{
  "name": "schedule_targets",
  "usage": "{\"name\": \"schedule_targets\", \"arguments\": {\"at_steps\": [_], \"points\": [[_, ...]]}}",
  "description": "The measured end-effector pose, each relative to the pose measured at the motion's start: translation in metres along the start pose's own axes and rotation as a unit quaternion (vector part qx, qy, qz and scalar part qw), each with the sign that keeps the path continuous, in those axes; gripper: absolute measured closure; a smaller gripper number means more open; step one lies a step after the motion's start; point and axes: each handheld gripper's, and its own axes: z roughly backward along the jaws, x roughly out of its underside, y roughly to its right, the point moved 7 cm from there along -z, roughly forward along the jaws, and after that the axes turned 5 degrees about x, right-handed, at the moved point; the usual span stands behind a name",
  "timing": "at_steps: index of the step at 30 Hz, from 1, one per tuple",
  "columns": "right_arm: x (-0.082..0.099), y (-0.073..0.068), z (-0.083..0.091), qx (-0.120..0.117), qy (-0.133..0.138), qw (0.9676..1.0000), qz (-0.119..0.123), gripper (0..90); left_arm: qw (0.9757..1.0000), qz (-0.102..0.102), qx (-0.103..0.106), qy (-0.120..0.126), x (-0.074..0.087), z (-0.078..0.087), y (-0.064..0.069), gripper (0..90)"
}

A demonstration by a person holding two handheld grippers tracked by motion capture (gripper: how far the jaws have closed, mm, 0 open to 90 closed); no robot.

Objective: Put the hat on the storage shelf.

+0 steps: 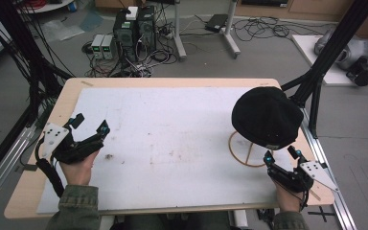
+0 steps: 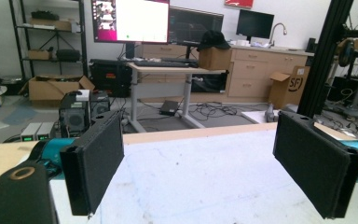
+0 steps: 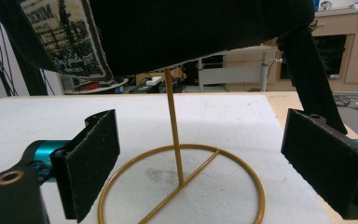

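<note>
A black cap hangs on a gold wire stand at the table's right side. In the right gripper view the cap fills the top, with a woven patch on it, and the stand's post and ring rise just ahead. My right gripper sits open just in front of the stand's ring, nothing between its jaws. My left gripper rests open at the table's left edge, aimed across the bare white mat.
A white mat covers the wooden table. Black frame posts stand at the right and left. Computers and cables lie on the floor beyond the far edge.
</note>
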Motion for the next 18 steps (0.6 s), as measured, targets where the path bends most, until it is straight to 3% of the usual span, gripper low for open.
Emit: {"name": "schedule_targets", "arguments": {"at_steps": [4,7,11,18], "points": [[0.000,0.000,0.000,0.001,0.001,1.0000,0.002,10.5,0.9999,-0.004,-0.016,0.000,0.011,0.007,-0.004,16.4],[0.000,-0.001,0.000,0.000,0.001,1.0000,0.003,10.5,0.9999,0.006,-0.013,-0.009,0.019,0.009,-0.006,16.5],[0.000,0.000,0.001,0.002,0.000,1.0000,0.002,10.5,0.9997,-0.003,-0.019,-0.018,0.029,0.014,-0.006,16.4],[0.000,0.000,0.001,0.004,-0.001,1.0000,0.003,10.4,0.9992,0.008,-0.021,-0.034,0.045,0.019,-0.010,16.5]]}}
